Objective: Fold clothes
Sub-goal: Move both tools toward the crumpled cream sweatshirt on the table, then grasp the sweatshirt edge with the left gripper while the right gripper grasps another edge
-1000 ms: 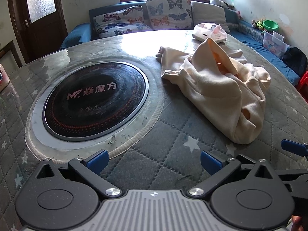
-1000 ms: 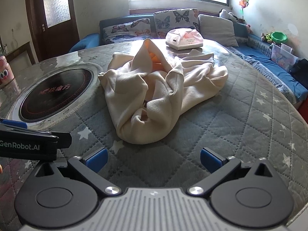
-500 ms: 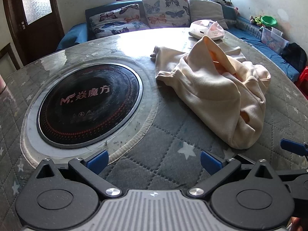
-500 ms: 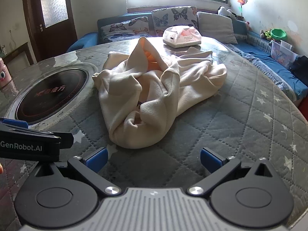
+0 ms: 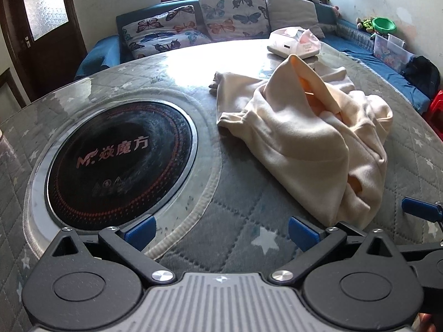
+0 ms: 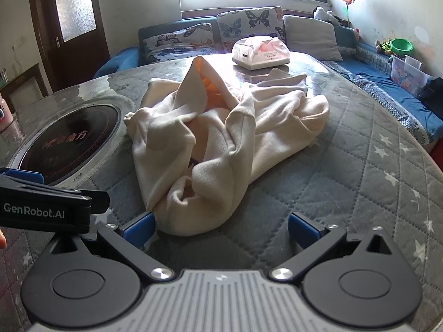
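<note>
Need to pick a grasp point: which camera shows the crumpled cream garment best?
The right wrist view: the cream garment sits centred, its folds and near edge facing the camera. The left wrist view shows it off to the right, from the side.

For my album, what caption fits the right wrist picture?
Open right gripper faces a crumpled cream garment on a quilted table, with a tissue pack behind it.

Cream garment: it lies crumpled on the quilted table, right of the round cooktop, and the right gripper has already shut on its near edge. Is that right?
Not quite. In the right wrist view the right gripper is open, its jaws wide apart and holding nothing, with the near edge of the cream garment just ahead. The rest holds: it lies crumpled on the quilted table, right of the round cooktop.
</note>
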Action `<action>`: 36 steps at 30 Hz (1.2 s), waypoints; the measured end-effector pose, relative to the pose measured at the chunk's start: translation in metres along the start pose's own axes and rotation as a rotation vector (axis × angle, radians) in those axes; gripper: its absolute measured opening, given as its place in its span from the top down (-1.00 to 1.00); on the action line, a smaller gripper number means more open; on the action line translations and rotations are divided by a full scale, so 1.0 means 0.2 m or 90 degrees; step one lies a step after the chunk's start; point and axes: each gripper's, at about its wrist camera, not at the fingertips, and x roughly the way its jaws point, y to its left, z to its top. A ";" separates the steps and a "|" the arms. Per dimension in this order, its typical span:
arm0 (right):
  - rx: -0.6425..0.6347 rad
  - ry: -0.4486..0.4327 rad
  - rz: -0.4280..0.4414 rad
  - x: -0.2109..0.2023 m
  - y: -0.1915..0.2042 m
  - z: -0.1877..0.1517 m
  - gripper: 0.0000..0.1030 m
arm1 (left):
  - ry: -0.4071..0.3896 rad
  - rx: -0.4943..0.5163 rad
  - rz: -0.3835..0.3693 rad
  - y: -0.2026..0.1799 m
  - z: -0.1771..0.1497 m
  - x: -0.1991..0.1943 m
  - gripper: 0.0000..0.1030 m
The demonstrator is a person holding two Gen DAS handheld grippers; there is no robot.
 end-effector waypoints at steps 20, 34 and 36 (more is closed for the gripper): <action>0.003 -0.047 -0.005 0.07 -0.12 0.30 -0.83 | -0.069 0.064 -0.023 -0.09 0.39 0.08 -0.97; 0.047 -0.035 0.006 0.22 -0.24 0.44 -0.26 | -0.075 0.105 -0.109 -0.25 0.64 0.30 -0.18; 0.049 -0.032 0.010 0.24 -0.25 0.46 -0.13 | -0.072 0.116 -0.116 -0.28 0.67 0.34 -0.04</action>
